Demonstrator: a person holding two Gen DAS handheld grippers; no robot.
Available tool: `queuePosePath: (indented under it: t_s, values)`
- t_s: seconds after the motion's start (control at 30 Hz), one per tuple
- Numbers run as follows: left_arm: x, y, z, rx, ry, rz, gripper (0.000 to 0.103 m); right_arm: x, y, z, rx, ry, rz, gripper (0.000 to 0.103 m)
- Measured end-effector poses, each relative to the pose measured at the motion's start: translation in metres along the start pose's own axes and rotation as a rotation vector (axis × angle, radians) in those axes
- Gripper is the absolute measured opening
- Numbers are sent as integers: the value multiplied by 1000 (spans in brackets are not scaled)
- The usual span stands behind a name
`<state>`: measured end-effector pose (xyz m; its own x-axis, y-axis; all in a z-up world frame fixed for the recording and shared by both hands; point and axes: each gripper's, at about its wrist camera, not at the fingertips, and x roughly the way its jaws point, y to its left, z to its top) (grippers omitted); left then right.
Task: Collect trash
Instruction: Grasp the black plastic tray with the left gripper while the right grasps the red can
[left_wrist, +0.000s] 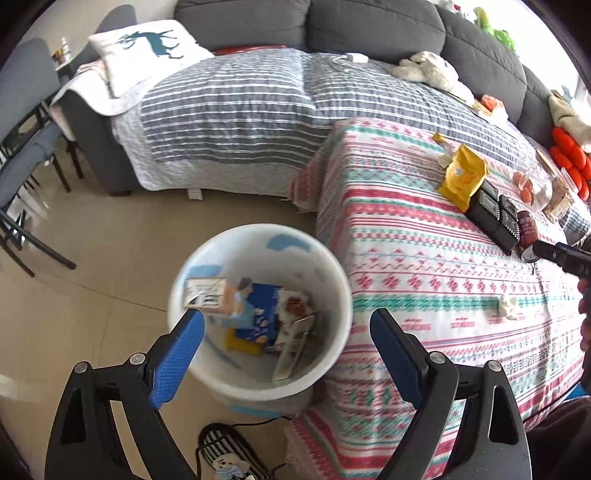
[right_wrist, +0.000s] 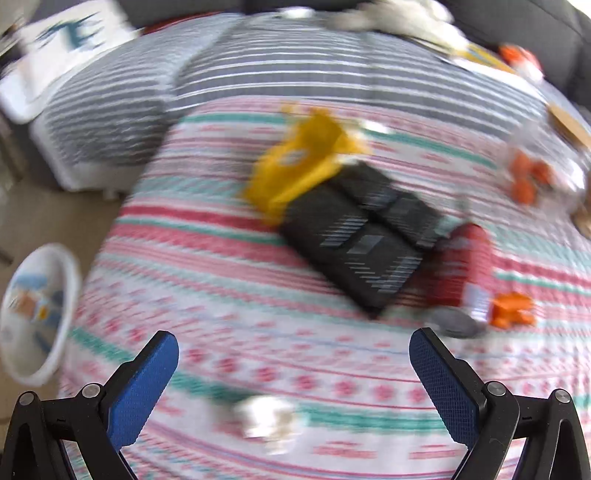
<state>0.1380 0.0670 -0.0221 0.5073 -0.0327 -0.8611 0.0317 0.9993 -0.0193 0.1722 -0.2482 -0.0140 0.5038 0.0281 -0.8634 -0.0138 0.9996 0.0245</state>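
A white bin (left_wrist: 258, 376) stands on the floor beside the table and holds several wrappers and boxes. My left gripper (left_wrist: 286, 325) hangs open above it, nothing between its blue pads. On the patterned tablecloth (right_wrist: 221, 295) lie a yellow bag (right_wrist: 295, 166), a black box (right_wrist: 354, 240), a red can (right_wrist: 461, 266), an orange scrap (right_wrist: 513, 310) and a crumpled white tissue (right_wrist: 266, 421). My right gripper (right_wrist: 293, 365) is open over the cloth, just beyond the tissue, and empty. In the left wrist view the right gripper's finger (left_wrist: 561, 254) shows near the can (left_wrist: 526, 225).
A sofa with a grey striped cover (left_wrist: 229, 110) and a deer cushion (left_wrist: 147, 48) runs behind the table. Chairs (left_wrist: 26, 147) stand at the left. A striped slipper (left_wrist: 229, 454) and a cable lie on the floor by the bin. A clear container of orange food (left_wrist: 532, 184) sits at the table's far right.
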Motion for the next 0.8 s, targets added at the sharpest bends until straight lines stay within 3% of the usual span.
queuePosePath:
  t_s: [0.27, 0.5, 0.7, 0.8]
  values:
    - [18, -40, 24, 23, 5, -6, 93, 14, -81, 18, 168, 15, -44, 101]
    - [34, -76, 42, 28, 19, -49, 93, 40, -104, 26, 254, 83, 10, 72]
    - [44, -113, 50, 47, 34, -103, 93, 60, -111, 25, 253, 128, -1, 56]
    - [48, -134, 53, 67, 34, -128, 93, 56, -113, 26, 253, 119, 11, 55]
